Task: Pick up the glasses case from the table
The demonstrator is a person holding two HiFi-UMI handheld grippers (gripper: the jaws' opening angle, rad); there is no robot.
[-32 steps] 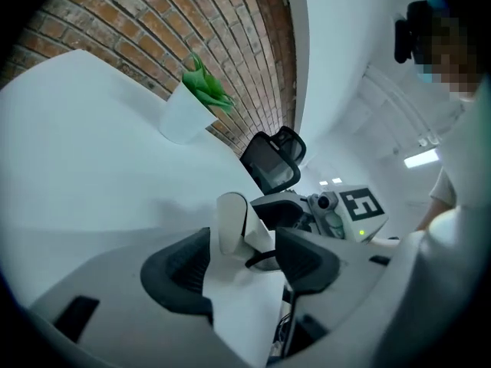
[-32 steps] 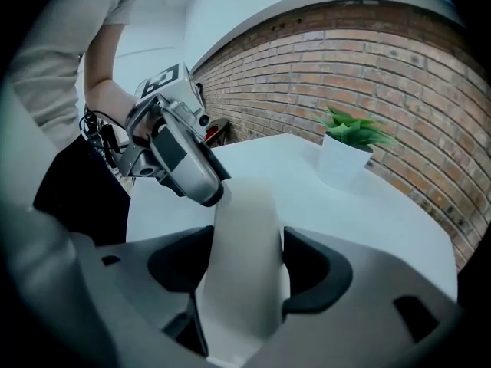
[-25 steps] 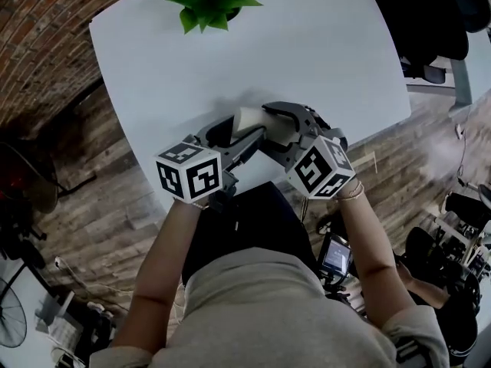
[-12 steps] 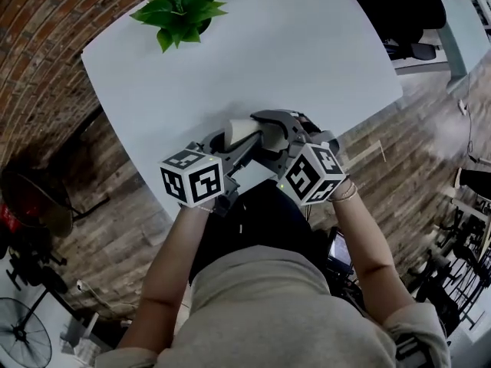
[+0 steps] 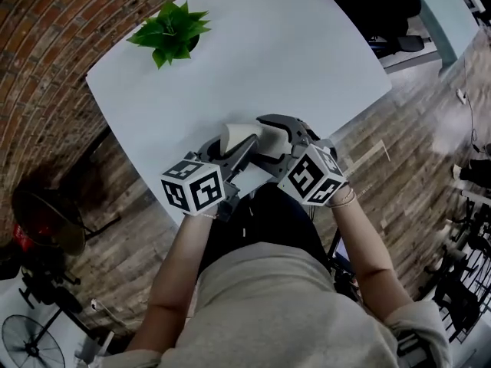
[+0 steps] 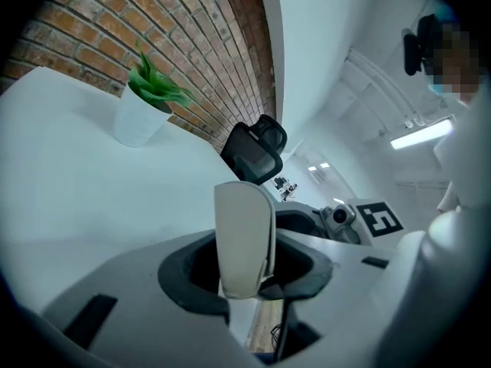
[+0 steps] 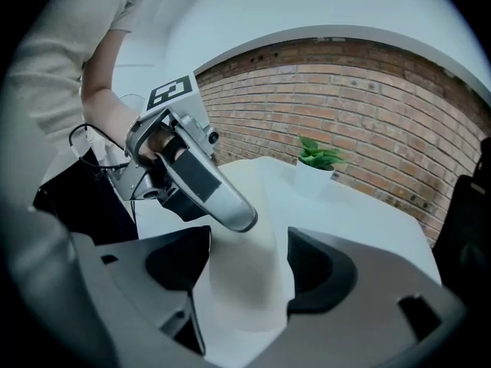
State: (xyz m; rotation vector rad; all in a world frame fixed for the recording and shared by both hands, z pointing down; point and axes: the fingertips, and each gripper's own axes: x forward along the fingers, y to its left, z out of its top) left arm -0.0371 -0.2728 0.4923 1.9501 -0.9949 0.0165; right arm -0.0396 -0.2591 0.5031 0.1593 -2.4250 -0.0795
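Note:
The off-white glasses case [image 5: 239,136] hangs over the table's [image 5: 268,60] near edge, between both grippers. My left gripper [image 5: 230,149] comes in from the left. Its jaws have just been closing, and in the left gripper view both pads press the thin sides of the case [image 6: 244,240]. My right gripper [image 5: 268,134] reaches in from the right. Its jaws have just been opening, and the broad face of the case [image 7: 247,271] nearly fills the gap between its pads. One left finger [image 7: 207,190] lies across the case's top end.
A potted plant [image 5: 170,33] stands at the table's far left corner. A brick wall [image 5: 46,67] runs along the left. A black office chair [image 5: 391,21] sits beyond the right edge, and a fan [image 5: 46,228] stands on the wooden floor at lower left.
The left jaws have narrowed onto the case. Both grippers and the case have come slightly up and toward the near edge of the table.

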